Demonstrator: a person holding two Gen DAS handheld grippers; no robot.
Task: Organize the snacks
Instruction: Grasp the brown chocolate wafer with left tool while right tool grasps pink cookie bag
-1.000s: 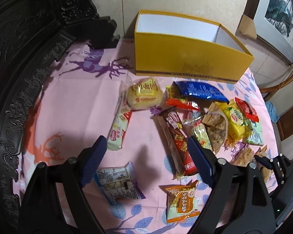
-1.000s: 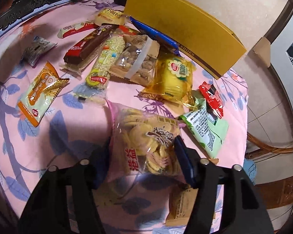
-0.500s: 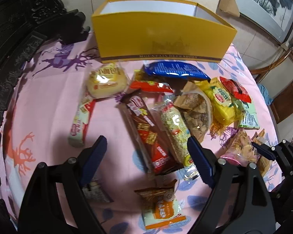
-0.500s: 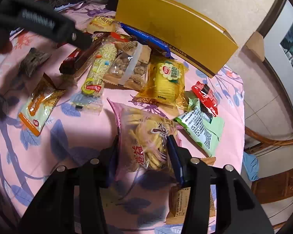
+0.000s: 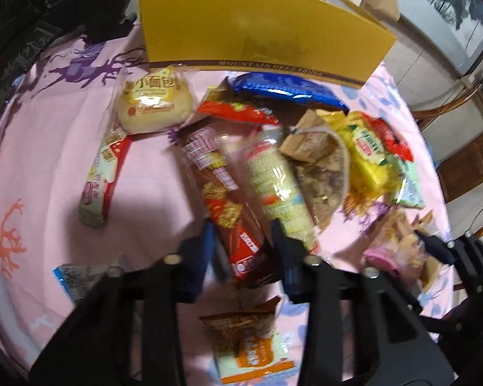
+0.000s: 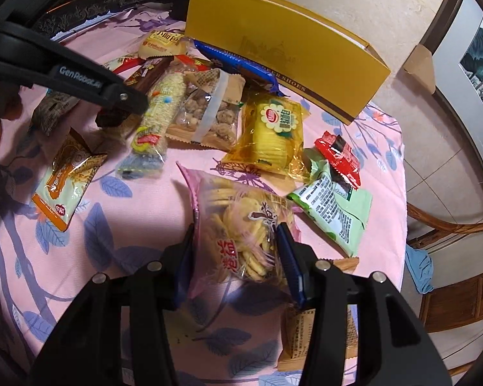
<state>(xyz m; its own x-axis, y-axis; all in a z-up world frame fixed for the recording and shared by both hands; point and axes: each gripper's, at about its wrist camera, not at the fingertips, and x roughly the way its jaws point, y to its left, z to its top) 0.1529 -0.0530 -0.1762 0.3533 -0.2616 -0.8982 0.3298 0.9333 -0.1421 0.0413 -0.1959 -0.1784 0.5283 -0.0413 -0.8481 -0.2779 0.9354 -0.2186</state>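
Pink tablecloth (image 5: pixel 151 167) lies crowded: left gripper (image 5: pixel 241 241) closing around brown bar (image 5: pixel 228 212), right gripper (image 6: pixel 238 251) pinching cracker bag (image 6: pixel 241 225).

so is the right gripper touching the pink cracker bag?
Touching. In the right wrist view the right gripper has both blue pads pressed against the sides of the pink cracker bag, and the film is pinched in between them.

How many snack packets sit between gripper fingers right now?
2: the brown biscuit pack between the closing jaws of the left gripper, and the pink chip bag pinched by the right gripper.
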